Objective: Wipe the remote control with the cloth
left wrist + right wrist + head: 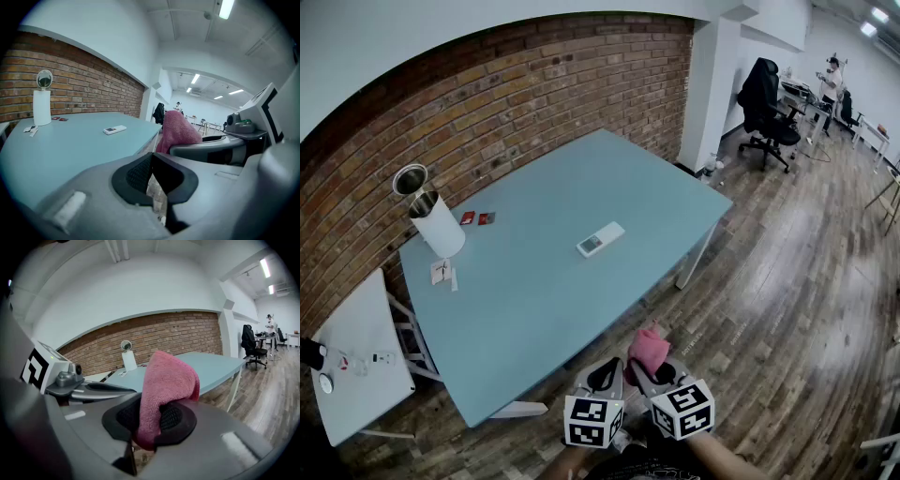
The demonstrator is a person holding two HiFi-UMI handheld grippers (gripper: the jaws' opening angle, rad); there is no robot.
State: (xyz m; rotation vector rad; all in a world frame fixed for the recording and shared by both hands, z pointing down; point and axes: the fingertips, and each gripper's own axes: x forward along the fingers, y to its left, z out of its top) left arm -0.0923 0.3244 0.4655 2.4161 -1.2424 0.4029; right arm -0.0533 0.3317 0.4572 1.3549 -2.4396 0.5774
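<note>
A pink cloth (pixel 164 390) is clamped in the jaws of the right gripper (pixel 651 371), folded over and standing up from the pads. It is judged soft, light and limp, best kept bunched. The left gripper (pixel 151 177) is closed on nothing. The white remote control (pixel 600 239) lies flat near the middle of the blue table (pixel 525 319), well apart from both grippers, which are held off the table's near edge. It is judged light, rigid and smooth, likely to slide when rubbed; its long sides could be steadied. Bare tabletop surrounds it, with the far-right edge nearest.
</note>
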